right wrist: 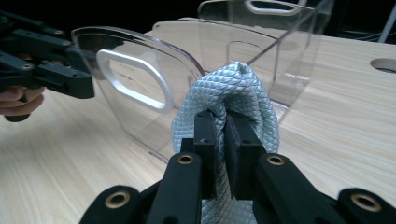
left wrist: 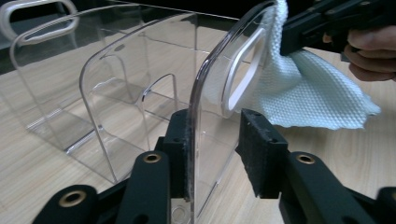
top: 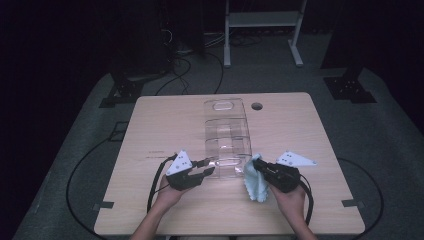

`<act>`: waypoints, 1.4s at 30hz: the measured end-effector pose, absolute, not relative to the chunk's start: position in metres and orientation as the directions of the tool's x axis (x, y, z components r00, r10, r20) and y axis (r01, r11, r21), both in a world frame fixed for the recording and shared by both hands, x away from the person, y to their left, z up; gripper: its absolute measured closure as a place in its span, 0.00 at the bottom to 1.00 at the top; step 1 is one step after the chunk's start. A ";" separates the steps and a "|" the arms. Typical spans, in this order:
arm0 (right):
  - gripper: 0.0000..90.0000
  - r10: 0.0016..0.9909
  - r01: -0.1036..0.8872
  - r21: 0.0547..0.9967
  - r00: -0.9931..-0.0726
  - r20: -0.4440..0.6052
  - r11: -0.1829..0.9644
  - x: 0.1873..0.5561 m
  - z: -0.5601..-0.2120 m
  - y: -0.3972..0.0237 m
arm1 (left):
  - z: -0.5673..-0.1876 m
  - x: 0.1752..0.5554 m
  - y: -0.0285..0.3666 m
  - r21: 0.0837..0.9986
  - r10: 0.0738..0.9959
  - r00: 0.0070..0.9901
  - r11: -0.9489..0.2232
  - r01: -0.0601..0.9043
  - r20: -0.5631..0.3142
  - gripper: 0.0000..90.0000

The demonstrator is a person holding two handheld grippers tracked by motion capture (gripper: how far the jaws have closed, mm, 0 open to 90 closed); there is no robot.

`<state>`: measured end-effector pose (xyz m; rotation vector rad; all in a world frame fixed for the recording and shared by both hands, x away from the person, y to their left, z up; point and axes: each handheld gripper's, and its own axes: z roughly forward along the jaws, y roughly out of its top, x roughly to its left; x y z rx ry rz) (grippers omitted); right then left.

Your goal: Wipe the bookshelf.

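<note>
**Clear acrylic rack wiped at its near end**

A pale wood-grain table [top: 160, 120] stands on grey floor in a dark room, with cables and a white frame [top: 262, 20] behind; a round cable hole [top: 257, 106] sits at the table's 12 o'clock edge.

The high view places the clear acrylic rack [top: 227, 140] lengthwise at the table's centre, running from 12 toward 6 o'clock. The left gripper view adds detail: the rack's near end panel [left wrist: 210, 121], with its oval handle cutout, stands between that gripper's pads. The left gripper [top: 204, 169], at the rack's 8 o'clock, is clenched on this panel's edge. The right gripper view shows the right gripper [right wrist: 223, 140] clamped on a light blue microfibre cloth [right wrist: 233, 93] (bunched, diamond weave), which touches the panel's far face at the rack's 4 o'clock.
</note>
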<state>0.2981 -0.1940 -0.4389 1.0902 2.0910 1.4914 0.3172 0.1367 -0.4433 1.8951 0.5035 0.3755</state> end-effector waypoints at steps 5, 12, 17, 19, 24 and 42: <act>0.92 0.764 0.387 0.911 -0.628 0.145 0.145 0.300 -0.440 -0.197 | -0.443 0.314 0.133 0.929 0.498 0.867 -0.335 0.158 0.032 0.74; 0.92 0.778 0.393 0.908 -0.612 0.140 0.146 0.302 -0.440 -0.201 | -0.442 0.310 0.126 0.927 0.479 0.877 -0.344 0.146 0.040 0.76; 0.92 0.787 0.385 0.911 -0.604 0.126 0.150 0.299 -0.440 -0.200 | -0.442 0.307 0.122 0.926 0.471 0.881 -0.350 0.141 0.044 0.78; 0.92 0.788 0.380 0.912 -0.604 0.119 0.153 0.298 -0.439 -0.199 | -0.442 0.307 0.121 0.926 0.470 0.881 -0.351 0.139 0.046 0.78; 0.92 0.794 0.372 0.914 -0.599 0.104 0.161 0.296 -0.438 -0.198 | -0.442 0.305 0.119 0.926 0.470 0.882 -0.350 0.139 0.045 0.79; 0.93 0.808 0.387 0.912 -0.576 0.122 0.138 0.300 -0.440 -0.206 | -0.441 0.297 0.106 0.921 0.426 0.903 -0.371 0.117 0.057 0.79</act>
